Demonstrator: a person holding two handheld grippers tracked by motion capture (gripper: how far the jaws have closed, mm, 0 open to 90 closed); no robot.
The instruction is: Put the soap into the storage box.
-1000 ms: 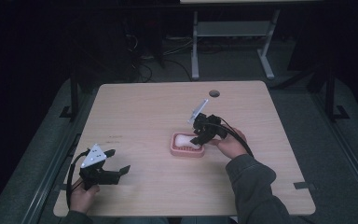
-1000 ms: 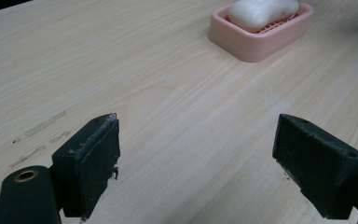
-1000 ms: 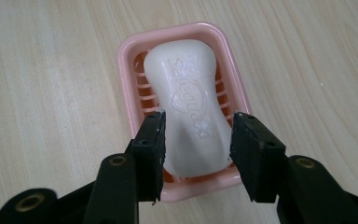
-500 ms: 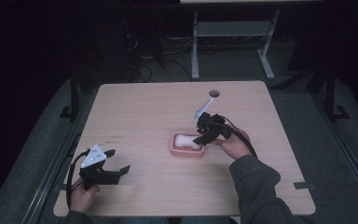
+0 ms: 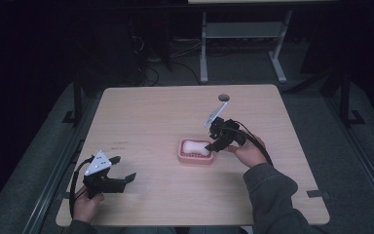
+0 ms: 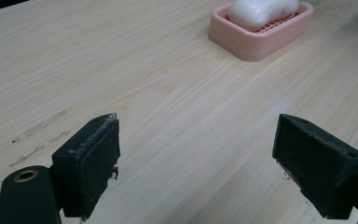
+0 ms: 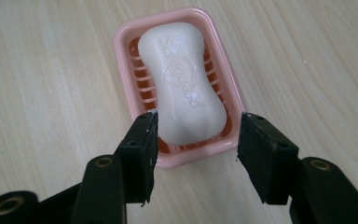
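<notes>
Soap [image 7: 182,81], white and waisted, lies lengthwise in a pink slotted dish [image 7: 126,46] near the middle of the wooden worktop [image 5: 151,117]. The right claw [image 7: 196,149] hangs over the dish's near end, its jaws partly open, one on each side of the soap's end, gripping nothing. The left claw [image 6: 205,163] sits low over bare worktop near the front left corner, well apart from the dish, jaws spread wide and empty.
</notes>
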